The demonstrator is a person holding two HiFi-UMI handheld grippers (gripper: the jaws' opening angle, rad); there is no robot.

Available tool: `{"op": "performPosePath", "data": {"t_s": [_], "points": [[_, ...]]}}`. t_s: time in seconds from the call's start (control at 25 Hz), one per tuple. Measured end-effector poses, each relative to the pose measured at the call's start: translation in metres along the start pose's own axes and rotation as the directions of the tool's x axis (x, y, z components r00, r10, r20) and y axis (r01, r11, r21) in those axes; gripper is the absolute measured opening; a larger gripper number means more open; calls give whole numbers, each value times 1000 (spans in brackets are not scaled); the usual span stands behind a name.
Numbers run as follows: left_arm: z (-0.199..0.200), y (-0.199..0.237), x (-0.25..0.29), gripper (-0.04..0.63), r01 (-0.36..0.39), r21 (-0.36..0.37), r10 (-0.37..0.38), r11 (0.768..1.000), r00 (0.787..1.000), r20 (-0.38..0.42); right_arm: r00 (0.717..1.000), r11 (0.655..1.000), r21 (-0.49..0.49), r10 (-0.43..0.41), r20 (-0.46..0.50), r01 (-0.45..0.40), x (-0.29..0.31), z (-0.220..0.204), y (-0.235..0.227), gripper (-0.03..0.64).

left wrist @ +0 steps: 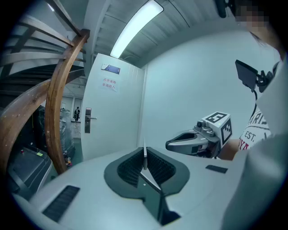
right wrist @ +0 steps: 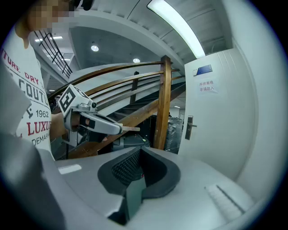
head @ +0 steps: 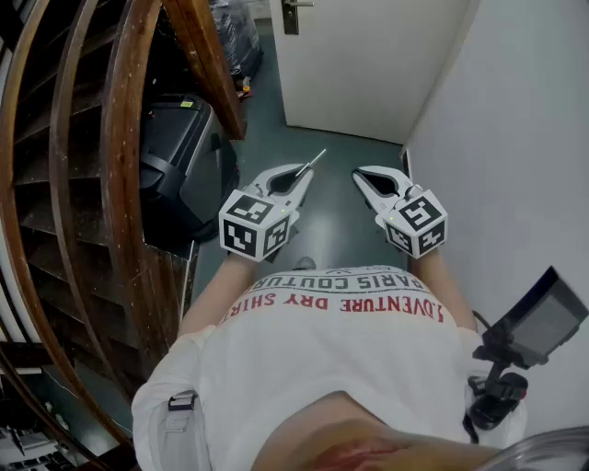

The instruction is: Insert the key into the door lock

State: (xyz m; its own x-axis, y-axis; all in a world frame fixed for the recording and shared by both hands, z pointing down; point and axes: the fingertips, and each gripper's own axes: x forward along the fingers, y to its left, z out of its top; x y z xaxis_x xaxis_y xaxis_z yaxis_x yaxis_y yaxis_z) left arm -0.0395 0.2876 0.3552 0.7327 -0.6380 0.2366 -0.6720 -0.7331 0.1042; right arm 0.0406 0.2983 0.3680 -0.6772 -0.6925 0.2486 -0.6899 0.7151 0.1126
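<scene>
A thin silver key (head: 313,162) sticks forward out of my left gripper (head: 300,175), whose jaws are shut on it; in the left gripper view its blade (left wrist: 145,155) stands upright between the pads. The white door (head: 368,64) is ahead across the floor, apart from both grippers. Its metal handle and lock plate (head: 294,14) show at the top edge of the head view, and also in the left gripper view (left wrist: 88,120) and the right gripper view (right wrist: 190,127). My right gripper (head: 362,176) is held level beside the left one, shut with nothing in it (right wrist: 140,164).
A curved wooden stair railing (head: 120,184) and a black machine (head: 179,156) stand on the left. A white wall (head: 515,166) runs along the right. Dark green floor (head: 340,147) leads to the door. A black device on a mount (head: 534,322) hangs at the person's right side.
</scene>
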Motion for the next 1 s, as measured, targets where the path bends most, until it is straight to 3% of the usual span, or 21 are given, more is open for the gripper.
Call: {"op": "performPosePath", "data": {"t_s": [0.76,1.0], "points": [[4,-25,4,23,11,14,-11,1000,1000,-15,999,999,44,8,41,-10,-24,-1,0,3],[1,-14,16,23,17,-11,-17,1000,1000,-20,999,998,67,1,41,-4,-13,-9,-15,3]]}}
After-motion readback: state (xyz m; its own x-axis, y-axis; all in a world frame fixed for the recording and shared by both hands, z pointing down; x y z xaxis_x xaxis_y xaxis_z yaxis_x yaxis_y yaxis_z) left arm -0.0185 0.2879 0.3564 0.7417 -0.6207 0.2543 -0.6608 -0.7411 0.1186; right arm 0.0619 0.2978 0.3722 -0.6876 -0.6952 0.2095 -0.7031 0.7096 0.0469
